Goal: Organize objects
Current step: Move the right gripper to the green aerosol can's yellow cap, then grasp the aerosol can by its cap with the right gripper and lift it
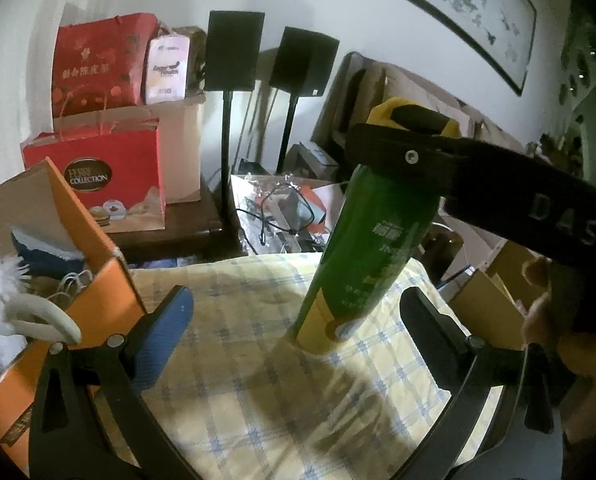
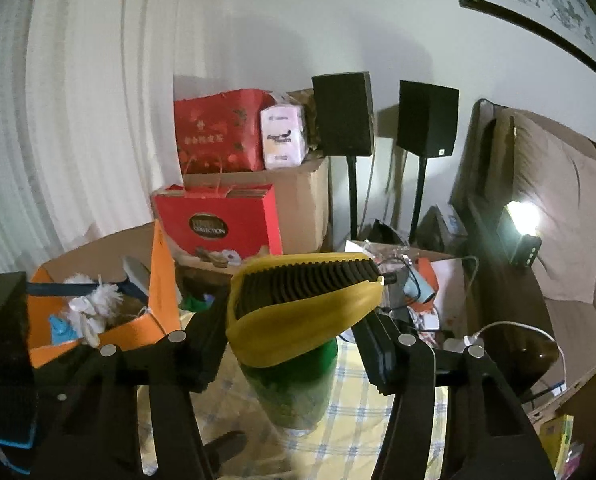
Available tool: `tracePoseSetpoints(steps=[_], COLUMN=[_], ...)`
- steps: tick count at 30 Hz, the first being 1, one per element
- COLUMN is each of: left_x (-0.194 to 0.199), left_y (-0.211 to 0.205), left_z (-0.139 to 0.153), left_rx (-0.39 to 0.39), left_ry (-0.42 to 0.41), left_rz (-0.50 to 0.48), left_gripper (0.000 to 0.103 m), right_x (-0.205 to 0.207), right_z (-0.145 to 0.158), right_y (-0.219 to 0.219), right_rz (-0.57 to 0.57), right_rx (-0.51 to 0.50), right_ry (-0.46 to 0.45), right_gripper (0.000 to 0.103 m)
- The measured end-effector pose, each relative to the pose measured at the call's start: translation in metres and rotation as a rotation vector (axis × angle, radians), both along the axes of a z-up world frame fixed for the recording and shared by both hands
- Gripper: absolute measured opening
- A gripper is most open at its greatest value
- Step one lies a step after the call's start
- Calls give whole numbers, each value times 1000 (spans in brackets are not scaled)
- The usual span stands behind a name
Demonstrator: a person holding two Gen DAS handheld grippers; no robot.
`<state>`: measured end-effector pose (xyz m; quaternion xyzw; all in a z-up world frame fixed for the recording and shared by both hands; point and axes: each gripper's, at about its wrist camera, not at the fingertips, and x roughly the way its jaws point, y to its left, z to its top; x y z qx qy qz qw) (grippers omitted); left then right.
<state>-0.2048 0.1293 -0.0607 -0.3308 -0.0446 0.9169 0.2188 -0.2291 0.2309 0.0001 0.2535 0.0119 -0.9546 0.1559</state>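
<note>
Far left: orange box (image 1: 109, 292) open on the worktop, already holding a white feathery thing (image 1: 1, 280), a pale curved handle (image 1: 45, 316) and some blue items

Left gripper (image 1: 298, 324): jaws spread wide, nothing between them, hovering over the checked cloth (image 1: 225, 392) just near-side of the can

Centre: green spray can (image 1: 358, 248) with a yellow trigger cap (image 2: 298, 312), upright on the cloth, right of the box and apart from it

Right gripper (image 2: 293, 344): fingers (image 2: 205, 344) sit either side of the can's neck under the cap. Left wrist view shows its black arm across the can top. Looks clamped on the can, though actual pad contact is hidden by the cap

Far right: clutter, speakers on stands (image 2: 344, 114), bags; not part of this

Step in hand, my read: can grasped, not yet lifted, base looks down on the cloth

Next move probably lift straight up, carry left, clear the box's near wall and raised flap, lower in beside the feathery thing. Can is tall and top-heavy when held by the neck, so it may swing; keep the left gripper out of the path
</note>
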Motion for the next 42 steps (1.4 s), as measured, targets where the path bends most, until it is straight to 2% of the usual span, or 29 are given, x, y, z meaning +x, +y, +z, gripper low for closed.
tracePoseSetpoints(steps=[5, 10, 14, 19, 29, 31, 33, 34, 42], left_x=[-3, 0, 5, 22, 54, 62, 67, 70, 91], left_y=[8, 16, 9, -5, -43, -54, -67, -71, -119], left_z=[-2, 0, 4, 11, 26, 31, 36, 39, 55], left_rx=[5, -16, 33, 90, 85, 83, 91, 85, 7], left_ry=[6, 47, 66, 116, 173, 188, 175, 178, 180], left_rz=[-22, -38, -41, -63, -2, 12, -2, -3, 57], left_gripper=[103, 103, 103, 103, 102, 84, 61, 57, 54], right_x=[-4, 0, 9, 23, 52, 58, 62, 64, 70], right_z=[1, 5, 13, 34, 84, 93, 100, 103, 113], right_y=[4, -4, -4, -5, -37, -47, -59, -64, -119], right_rz=[25, 46, 68, 102, 192, 214, 233, 242, 330], right_rx=[-52, -22, -52, -117, -170, -175, -178, -180, -189], right_ry=[-43, -58, -60, -72, -107, -110, -113, -114, -141], right_gripper=[51, 51, 51, 51, 51, 51, 51, 51, 51])
